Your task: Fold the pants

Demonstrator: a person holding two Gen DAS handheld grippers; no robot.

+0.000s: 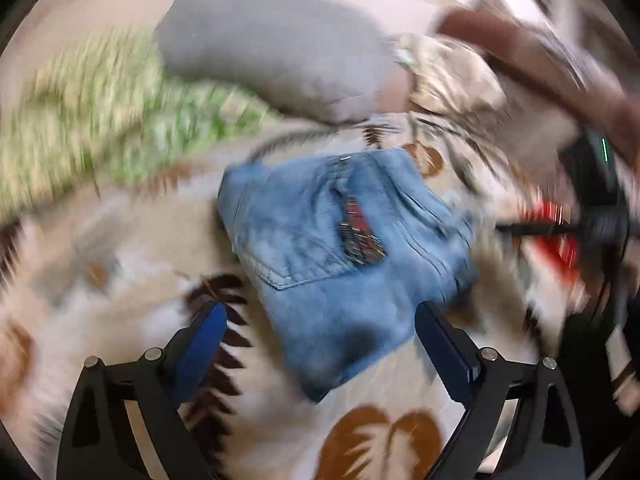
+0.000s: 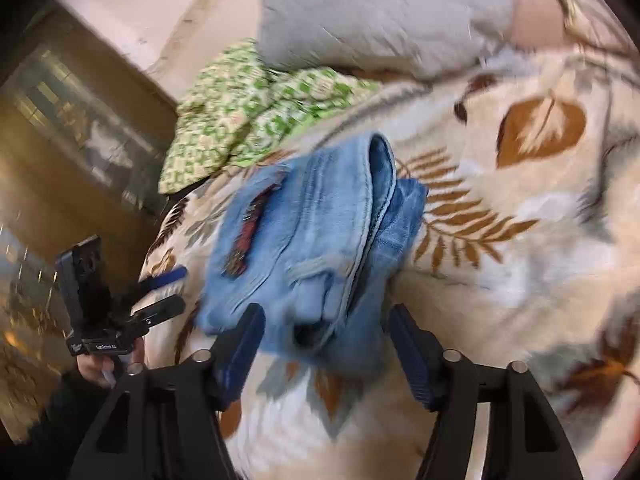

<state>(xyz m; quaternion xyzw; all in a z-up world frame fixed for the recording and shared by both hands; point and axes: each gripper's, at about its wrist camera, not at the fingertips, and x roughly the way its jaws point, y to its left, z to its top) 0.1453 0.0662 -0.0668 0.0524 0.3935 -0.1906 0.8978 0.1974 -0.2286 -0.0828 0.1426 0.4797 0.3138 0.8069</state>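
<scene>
My left tool [image 1: 320,320] stands with its two blue-padded fingers [image 1: 206,344] spread wide and holding nothing; it hangs just above the near edge of the folded light-blue denim pants [image 1: 340,248]. The pants lie as a compact bundle in the middle of the cream bedspread printed with brown and grey leaves [image 1: 380,440], with a stitched back pocket facing up and a dark red-and-black patch [image 1: 360,232] near the centre of the bundle. No writing on the patch can be read through the blur.

My right tool [image 2: 324,332], seen from its own camera, is likewise parted and grips nothing; the near corner of the denim bundle [image 2: 312,240] sits between its fingers, and I cannot tell whether the pads touch the cloth. From this side the folded layers show as stacked edges along the bundle's right flank.

Beyond the pants lie a crumpled green-and-white patterned cloth [image 2: 248,120] and a grey pillow [image 2: 380,16], the two touching each other. In the right wrist view the left tool [image 2: 160,292] appears at the left edge of the bed, beside the pants. Its black body carries a small white label [image 2: 105,347], blurred, of which I can read no word with certainty.
</scene>
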